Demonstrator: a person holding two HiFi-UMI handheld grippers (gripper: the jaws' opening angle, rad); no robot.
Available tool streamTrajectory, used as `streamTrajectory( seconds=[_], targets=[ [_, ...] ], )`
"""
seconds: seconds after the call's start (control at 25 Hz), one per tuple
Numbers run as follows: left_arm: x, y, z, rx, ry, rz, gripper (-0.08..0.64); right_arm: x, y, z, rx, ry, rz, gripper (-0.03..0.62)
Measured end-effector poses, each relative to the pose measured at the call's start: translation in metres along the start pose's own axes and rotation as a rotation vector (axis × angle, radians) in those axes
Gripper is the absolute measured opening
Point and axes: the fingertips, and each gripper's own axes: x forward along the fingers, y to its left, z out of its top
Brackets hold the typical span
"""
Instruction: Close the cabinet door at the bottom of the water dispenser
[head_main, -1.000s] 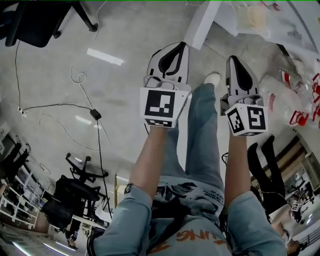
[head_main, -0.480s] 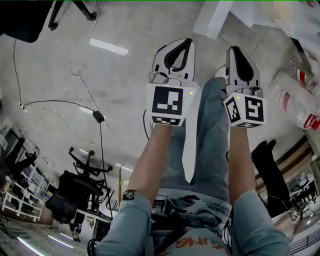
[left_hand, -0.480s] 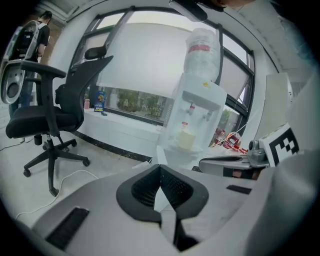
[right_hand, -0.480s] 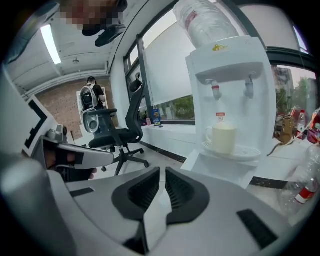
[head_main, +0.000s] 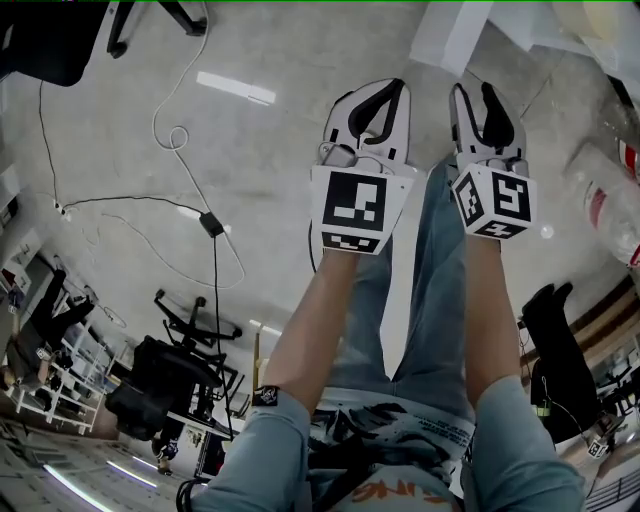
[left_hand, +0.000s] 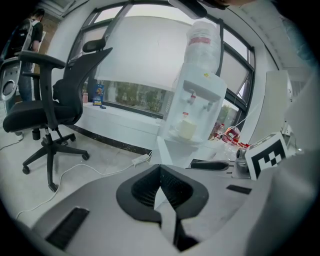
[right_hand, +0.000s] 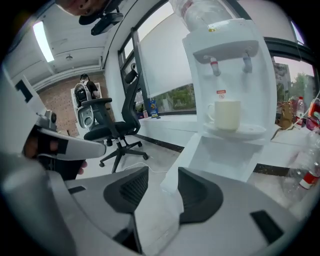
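The white water dispenser (right_hand: 230, 75) stands straight ahead with a cream cup (right_hand: 226, 115) on its tray. Below the tray its cabinet is open, and the white door (right_hand: 186, 161) swings out to the left. The head view shows that door (head_main: 452, 38) just beyond both grippers. My right gripper (right_hand: 163, 172) is open; its jaws have just been opening, with nothing between them, and the door edge shows beyond the gap. My left gripper (left_hand: 160, 168) is shut and empty, and it points at the dispenser (left_hand: 197, 100) from further off. Side by side above the floor hang the left gripper (head_main: 392, 88) and the right gripper (head_main: 473, 90).
A black office chair (left_hand: 50, 107) stands to the left of the dispenser, with a white cable (head_main: 165, 135) and a black lead on the floor. Plastic bottles (head_main: 600, 190) lie at the right. The person's jeans leg (head_main: 440, 280) is under the grippers.
Both grippers have come down closer to the dispenser's base. The right gripper's jaws, closed in both earlier frames, now stand apart. The left gripper's jaws stay together.
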Motion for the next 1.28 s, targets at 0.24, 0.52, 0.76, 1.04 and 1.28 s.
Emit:
streamTrajectory(
  seconds=[0.24, 0.52, 0.76, 1.04, 1.28],
  targets=[
    [0.002, 0.001, -0.012, -0.008, 0.022, -0.003, 0.02, 0.02, -0.001, -0.03, 0.008, 0.068, -0.035, 0.247],
    [0.002, 0.007, -0.017, -0.015, 0.033, 0.0, 0.02, 0.047, 0.0, -0.051, 0.029, 0.126, -0.038, 0.247],
    [0.008, 0.006, -0.021, -0.01, 0.045, -0.002, 0.02, 0.064, -0.008, -0.059, 0.064, 0.144, -0.055, 0.247],
    [0.015, 0.005, -0.021, -0.008, 0.058, -0.01, 0.02, 0.074, -0.008, -0.064, 0.076, 0.176, -0.061, 0.247],
    [0.023, -0.003, -0.018, -0.011, 0.062, -0.022, 0.02, 0.074, -0.014, -0.07, 0.068, 0.212, -0.058, 0.242]
  ],
)
